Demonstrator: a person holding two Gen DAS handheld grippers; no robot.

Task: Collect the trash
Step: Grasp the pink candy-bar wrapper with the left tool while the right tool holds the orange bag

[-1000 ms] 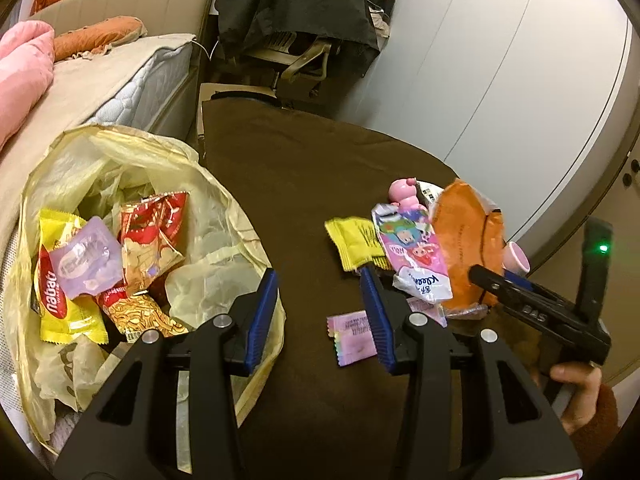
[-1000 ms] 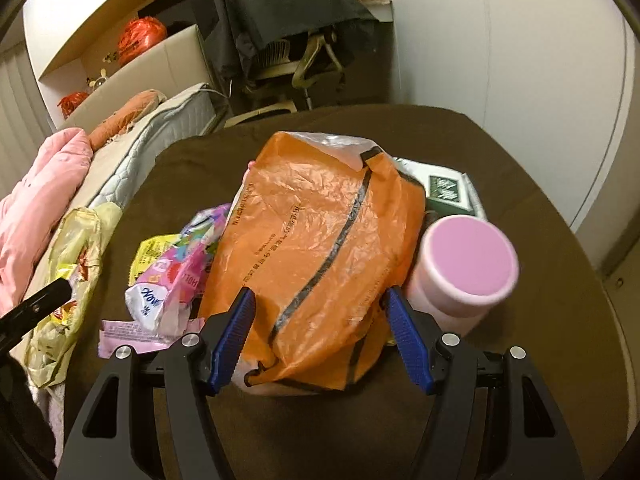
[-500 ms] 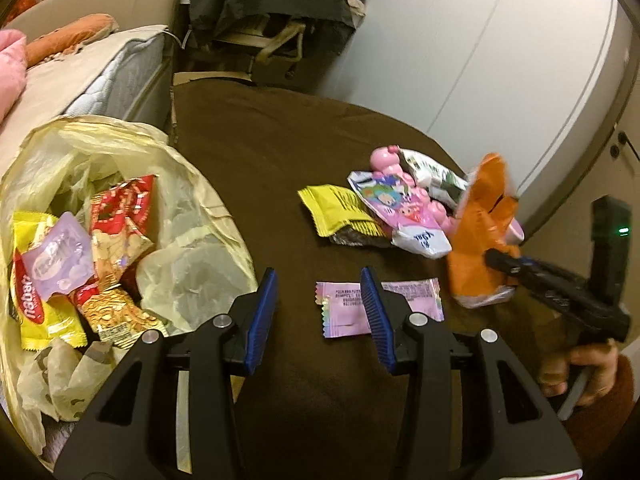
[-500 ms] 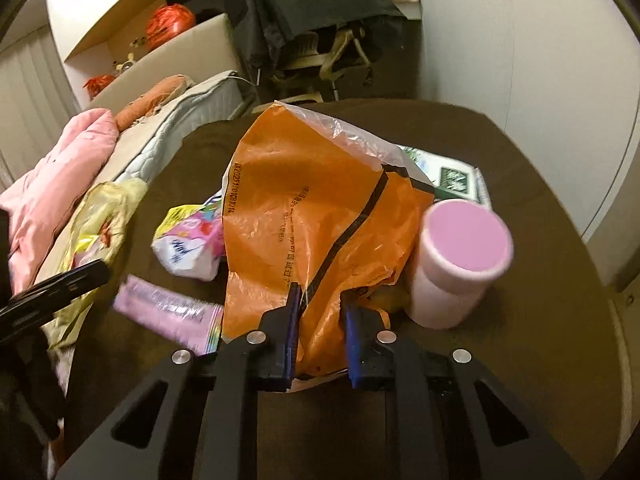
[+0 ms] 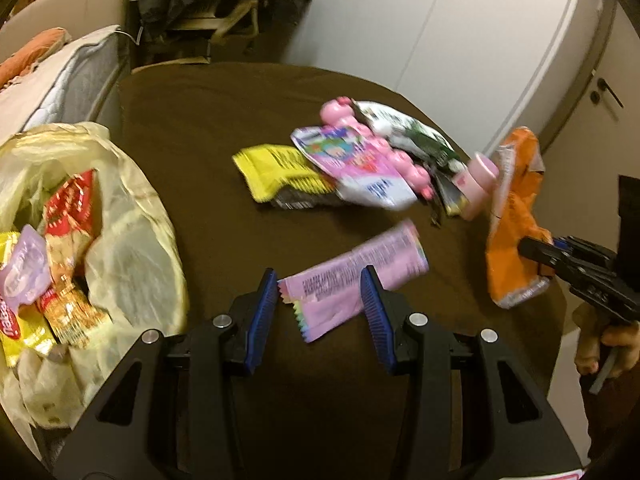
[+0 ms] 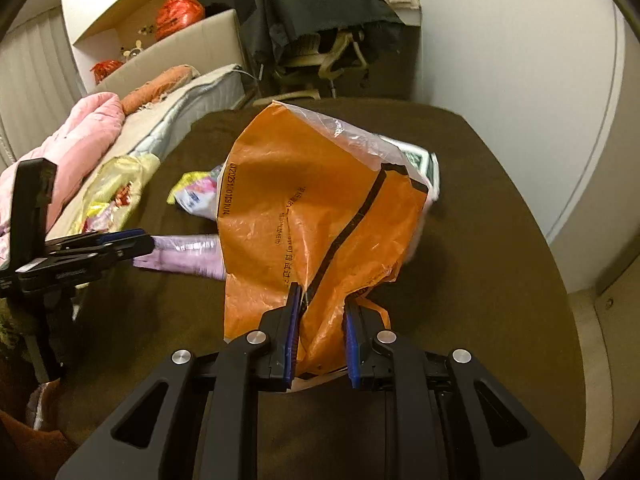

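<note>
My left gripper (image 5: 319, 280) is open and hovers low over the brown table (image 5: 208, 120). A flat pink wrapper (image 5: 352, 280) lies between its fingers, and the pads do not press on it. My right gripper (image 6: 322, 300) is shut on the lower edge of a crumpled orange plastic bag (image 6: 320, 200), which hangs lifted above the table. In the left wrist view the right gripper (image 5: 538, 254) holds the orange bag (image 5: 514, 220) at the right edge. An open yellow trash bag (image 5: 132, 232) with several wrappers inside sits at the left.
A pile lies mid-table: a yellow wrapper (image 5: 276, 172), a pink-and-white pouch (image 5: 360, 172), a pink toy (image 5: 344, 114), a green-and-white packet (image 5: 412, 136) and a pink cup (image 5: 478, 182). A bed (image 6: 188, 112) stands to the left, a clothes-draped chair (image 6: 320, 12) behind.
The right gripper closed on the orange bag and raised it off the pile. The left gripper moved from beside the trash bag to over the pink wrapper.
</note>
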